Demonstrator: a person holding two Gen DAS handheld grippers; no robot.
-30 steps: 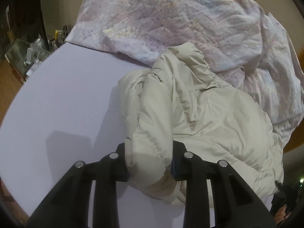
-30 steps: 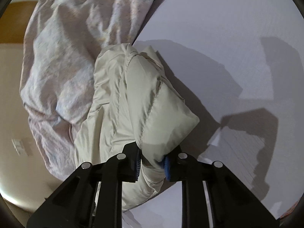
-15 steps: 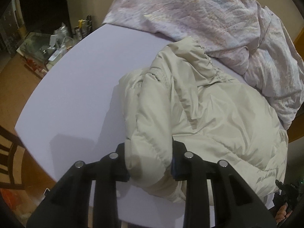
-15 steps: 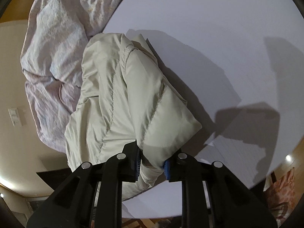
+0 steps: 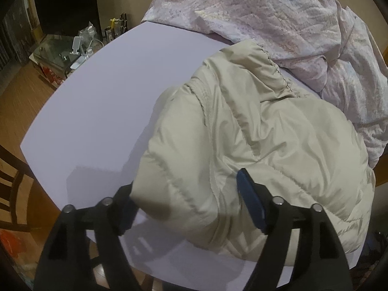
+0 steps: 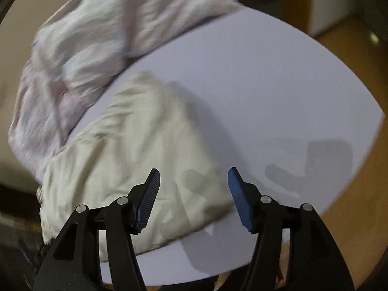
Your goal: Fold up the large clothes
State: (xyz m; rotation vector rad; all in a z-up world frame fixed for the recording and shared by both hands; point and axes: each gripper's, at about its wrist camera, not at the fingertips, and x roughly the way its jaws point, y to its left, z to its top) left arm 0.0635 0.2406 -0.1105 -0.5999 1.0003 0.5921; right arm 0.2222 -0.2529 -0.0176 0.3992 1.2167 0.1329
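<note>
A cream puffer jacket point(image 5: 254, 140) lies bunched on the white table point(image 5: 101, 101), toward its right side. My left gripper point(image 5: 186, 201) is open, its jaws wide apart on either side of the jacket's near fold, not clamping it. In the right wrist view the jacket point(image 6: 135, 150) is blurred and lies at the left of the table point(image 6: 266, 92). My right gripper point(image 6: 194, 194) is open and empty, raised above the jacket's near edge.
A crumpled pink-white quilt point(image 5: 291, 19) is heaped at the far edge of the table and also shows in the right wrist view point(image 6: 97, 31). A cluttered glass side table point(image 5: 65, 53) stands at the far left. A dark chair point(image 5: 12, 184) is at the left edge.
Both grippers were shut on folds of the jacket and have opened and let it go. Both have pulled back and up; the right wrist view is blurred from motion.
</note>
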